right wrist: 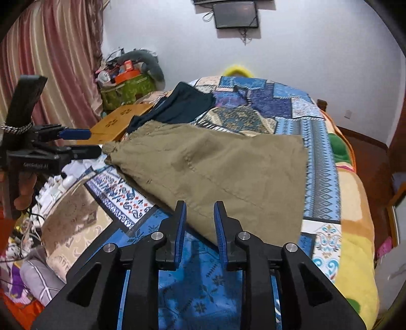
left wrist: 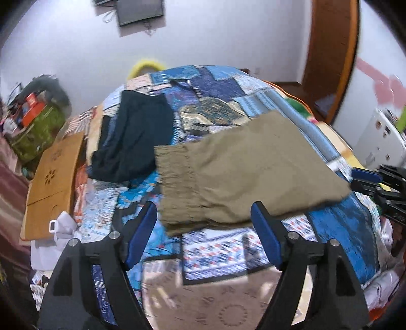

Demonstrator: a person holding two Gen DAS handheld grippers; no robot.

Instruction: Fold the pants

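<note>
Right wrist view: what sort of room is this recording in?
Most likely a home bedroom: a bed under a patchwork quilt, striped curtains, a wall-mounted screen, khaki pants spread out.

The left gripper (left wrist: 204, 215) has two black plastic arms, each ending in a blue pad (left wrist: 142, 234). A round silver screw (left wrist: 114, 234) sits just behind each pad, and a second one further back on each arm. Triangular cut-outs pierce the outer arms. The right gripper (right wrist: 199, 215) is built alike, with blue pads and silver screws (right wrist: 156, 235). Seen from the right wrist, the left tool's black body carries faint grey lettering (right wrist: 35, 165), too blurred to read, and a braided cord (right wrist: 16, 128) wraps its upright handle. Bare fingers (right wrist: 24, 189) show beneath the body.
</note>
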